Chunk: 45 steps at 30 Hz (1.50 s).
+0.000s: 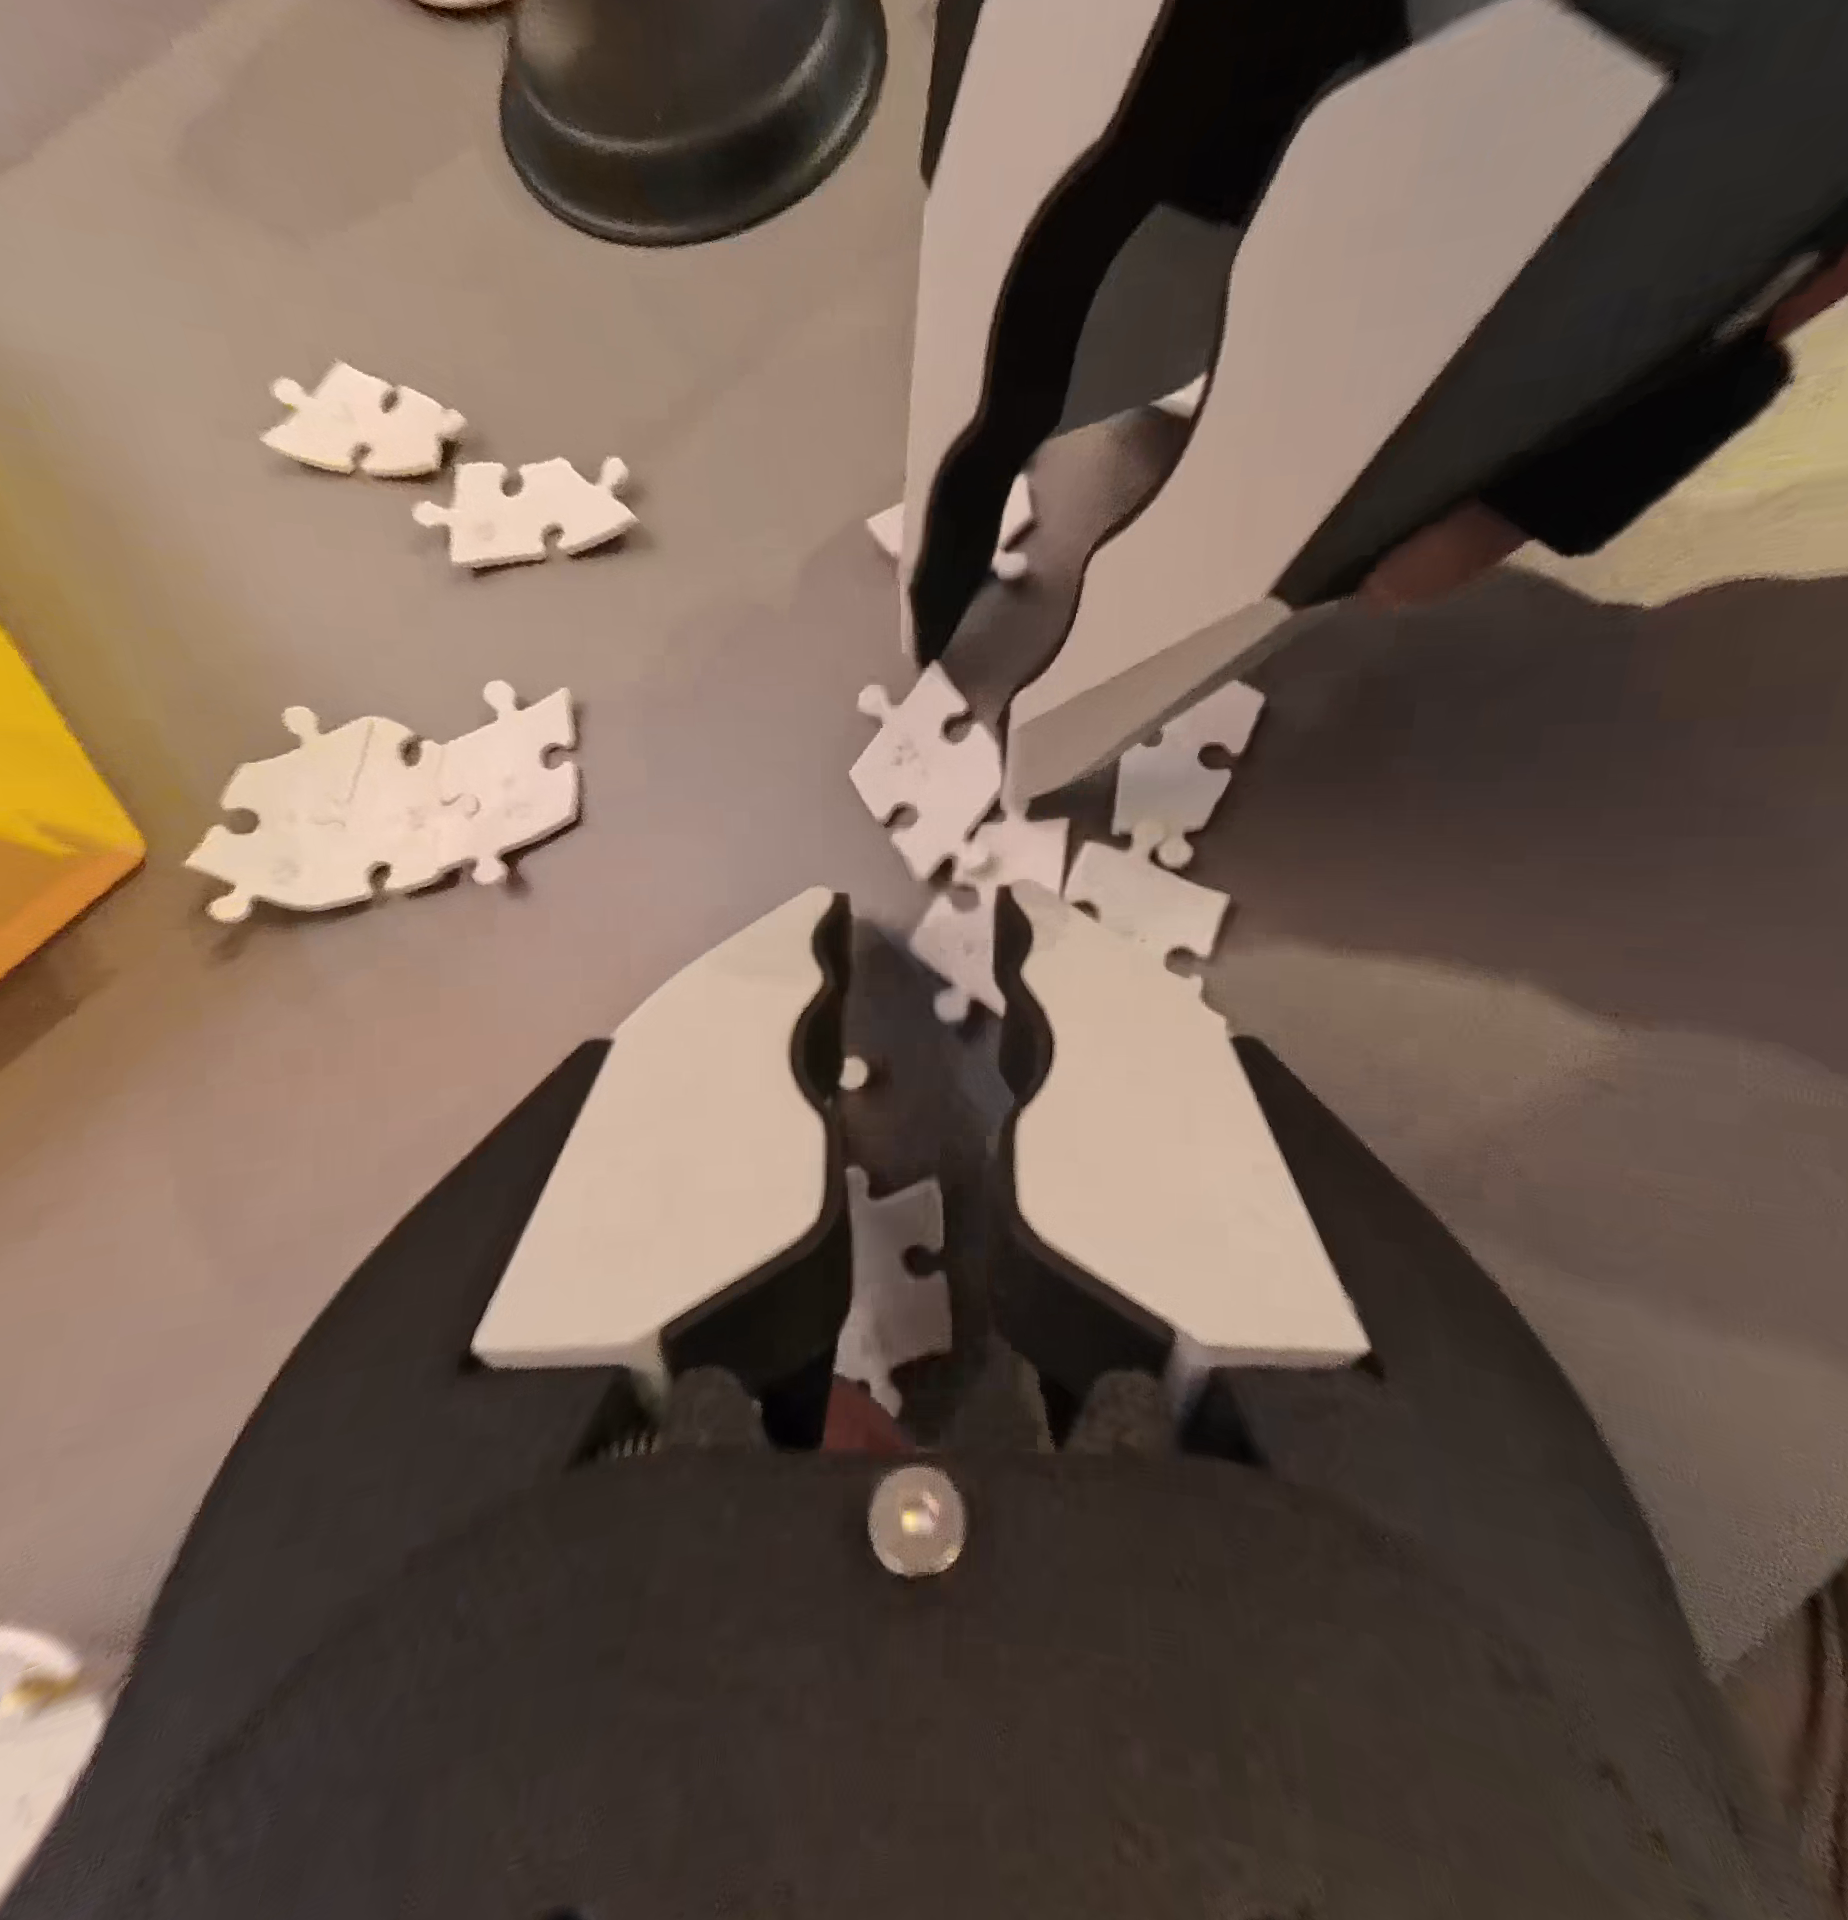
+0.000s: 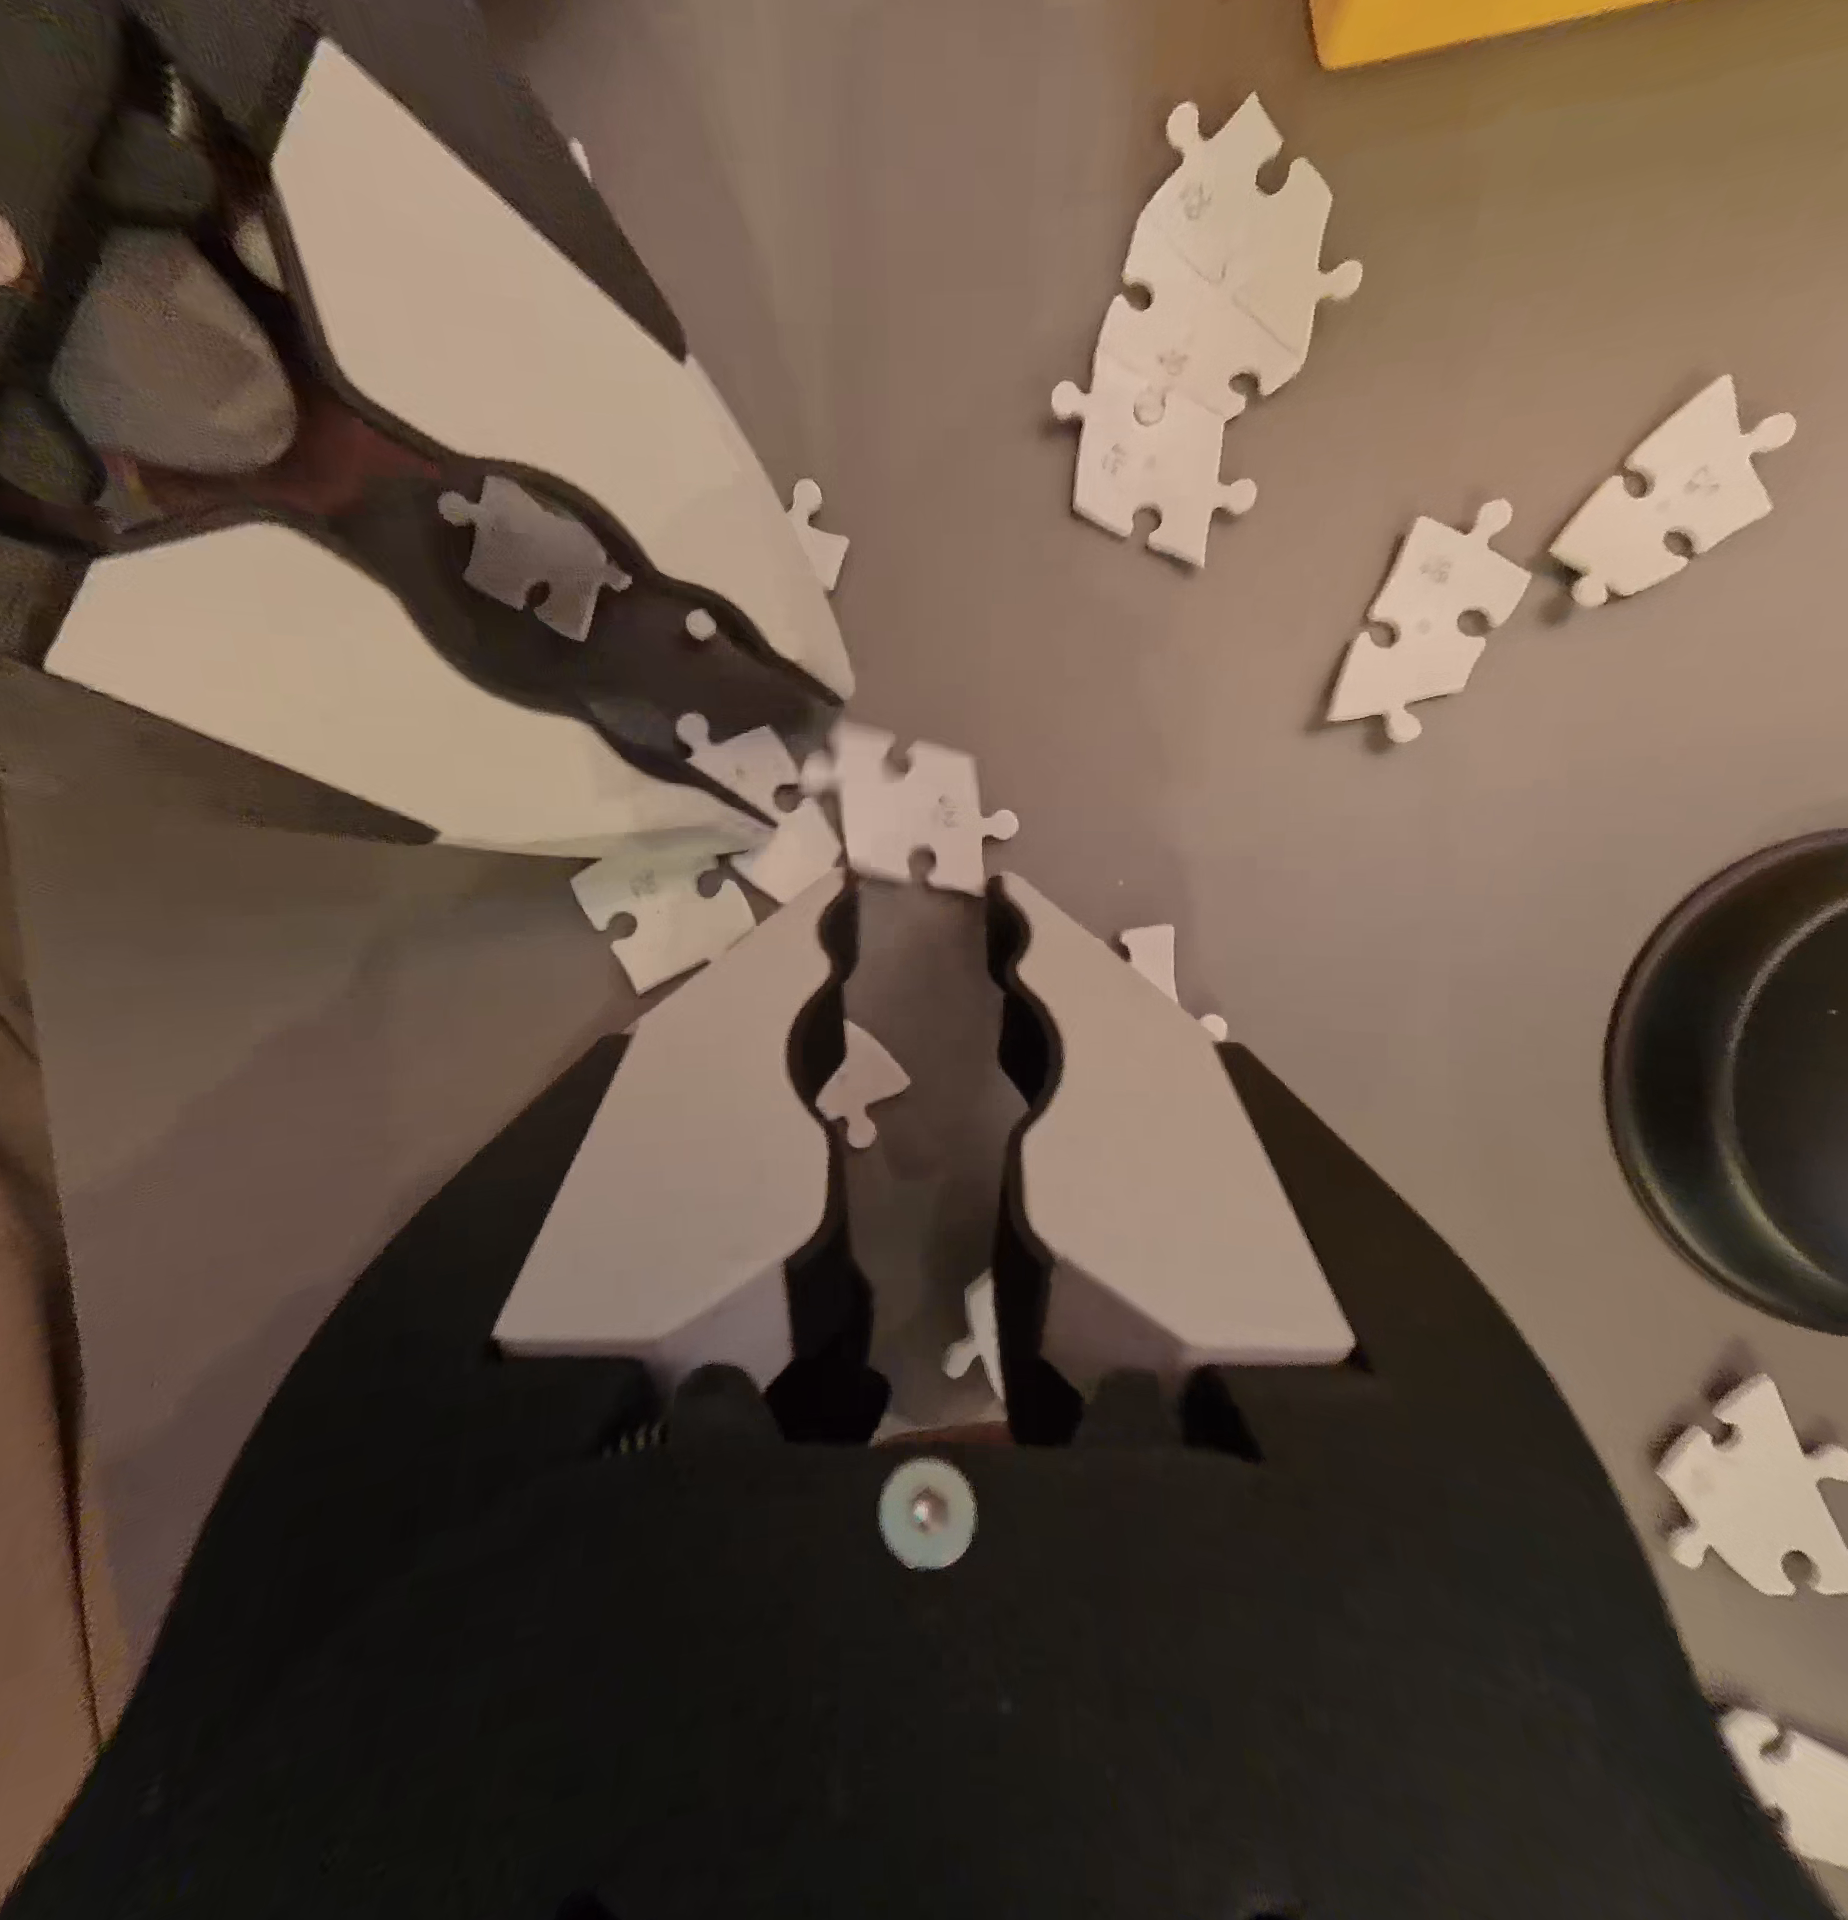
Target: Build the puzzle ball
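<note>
Pieces everywhere on the grey surface (image 1: 691,312), white backs up, no ball shape visible.

Left gripper (image 1: 922,906): jaws spread, nothing pinched. Tips sit over a small heap of loose puzzle pieces (image 1: 1143,899) at 12 o'clock of the left wrist view centre. One more piece (image 1: 894,1273) shows on the surface through the gap between the fingers.

Right gripper (image 2: 920,883): jaws apart in its own view, tips at the near edge of a single puzzle piece (image 2: 915,810) at 12 o'clock. In the left wrist view that gripper comes in from 1 o'clock and its tips meet the top corner of the same piece (image 1: 925,774). Can't tell if it is pinching or just touching; blur at the tips.

Joined section of pieces (image 1: 390,800) lies at 9 o'clock in the left wrist view, well apart from both grippers. Two single pieces (image 1: 364,421) above it at 10 o'clock, just beside each other.

Black round base (image 1: 691,114) at 12 o'clock; in the right wrist view it sits at 3 o'clock. Yellow box (image 1: 26,800) at the 9 o'clock edge.
</note>
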Available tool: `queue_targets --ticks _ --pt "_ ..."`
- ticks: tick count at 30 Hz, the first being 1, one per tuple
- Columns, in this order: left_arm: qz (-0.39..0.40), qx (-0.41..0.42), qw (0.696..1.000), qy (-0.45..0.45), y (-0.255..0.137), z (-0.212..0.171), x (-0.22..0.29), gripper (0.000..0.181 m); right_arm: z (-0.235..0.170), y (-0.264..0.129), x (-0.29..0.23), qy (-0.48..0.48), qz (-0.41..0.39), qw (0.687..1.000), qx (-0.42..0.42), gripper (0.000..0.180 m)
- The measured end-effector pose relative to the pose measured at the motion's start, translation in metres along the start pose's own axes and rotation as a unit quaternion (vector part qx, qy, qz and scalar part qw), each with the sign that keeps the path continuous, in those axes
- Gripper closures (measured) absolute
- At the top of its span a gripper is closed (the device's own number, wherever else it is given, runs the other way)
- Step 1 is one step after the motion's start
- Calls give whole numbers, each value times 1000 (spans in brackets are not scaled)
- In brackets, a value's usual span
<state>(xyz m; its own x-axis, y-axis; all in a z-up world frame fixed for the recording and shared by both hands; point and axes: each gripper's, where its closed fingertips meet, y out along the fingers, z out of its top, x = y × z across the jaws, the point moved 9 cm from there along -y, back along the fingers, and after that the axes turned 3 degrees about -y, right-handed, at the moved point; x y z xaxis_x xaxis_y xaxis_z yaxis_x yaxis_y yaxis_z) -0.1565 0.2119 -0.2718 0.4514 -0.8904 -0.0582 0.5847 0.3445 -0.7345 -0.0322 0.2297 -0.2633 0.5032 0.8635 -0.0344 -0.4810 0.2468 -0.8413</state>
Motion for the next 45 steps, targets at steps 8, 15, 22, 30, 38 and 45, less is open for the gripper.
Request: queue_targets --ticks 8,15,22,30,38,45 --pt "-22 7 1000 -20 5 3 -4 162 2 4 -5 -7 12 1000 21 179" --pt "-17 -20 1000 1 6 8 -19 150 2 -3 1 13 5 999 31 169" --pt "-60 -21 998 -15 12 10 -20 156 3 6 8 63 32 997 40 161" --pt "-52 -7 999 -4 11 8 -19 157 4 4 19 119 87 986 79 178" --pt "-68 23 997 4 7 12 -21 162 8 -12 14 78 107 987 93 180" --pt "-143 89 985 -44 -10 39 -20 173 21 -58 22 17 117 991 64 179"
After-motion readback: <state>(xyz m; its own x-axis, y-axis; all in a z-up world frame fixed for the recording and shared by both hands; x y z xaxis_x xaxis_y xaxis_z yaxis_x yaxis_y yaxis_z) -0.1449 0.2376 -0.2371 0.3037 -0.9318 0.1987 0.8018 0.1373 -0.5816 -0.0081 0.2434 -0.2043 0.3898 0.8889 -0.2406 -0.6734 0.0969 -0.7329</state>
